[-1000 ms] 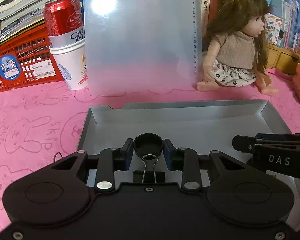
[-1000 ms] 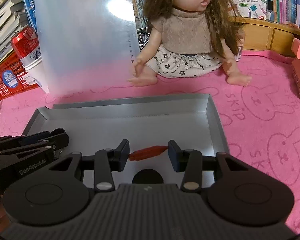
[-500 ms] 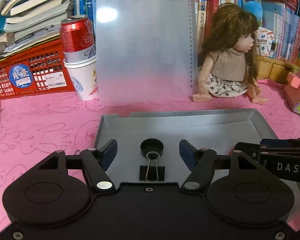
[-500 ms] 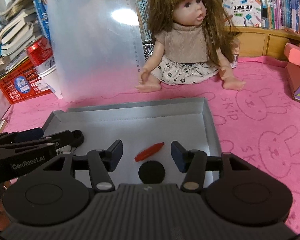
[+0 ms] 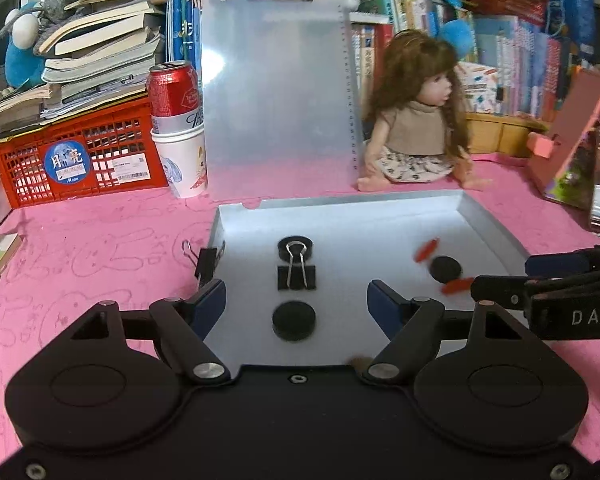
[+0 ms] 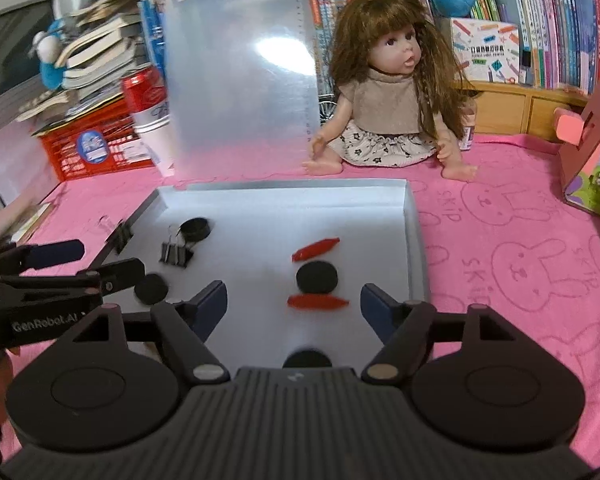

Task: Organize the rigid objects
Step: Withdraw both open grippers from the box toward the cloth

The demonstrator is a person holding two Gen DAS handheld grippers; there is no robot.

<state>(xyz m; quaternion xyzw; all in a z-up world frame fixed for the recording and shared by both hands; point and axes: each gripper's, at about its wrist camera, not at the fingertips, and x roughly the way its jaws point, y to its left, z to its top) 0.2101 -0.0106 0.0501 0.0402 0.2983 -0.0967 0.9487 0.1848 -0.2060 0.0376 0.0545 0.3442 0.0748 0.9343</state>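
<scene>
While tilted down over the near edge of the grey tray, gripped nothing with the left gripper: jaws apart, just opened wider, pads pressing on no object. Saw a black disc lying flat on the tray floor below the gap, then a black binder clip past it, its wire handle resting on a second disc (all three in a line toward the tray's far wall). Noted another binder clip clamped on the tray's left wall. Held the right gripper likewise over the tray's near right part, jaws spread and just widened, closed on nothing. Found a red sliver on the floor between those pads, untouched, a third disc just beyond it and a second red sliver farther on. Glimpsed a fourth disc half hidden by the gripper body. Placed mid-desk on a pink cloth, tray in front of a seated doll and an upright clipboard; red crate at the desk's far left corner.
</scene>
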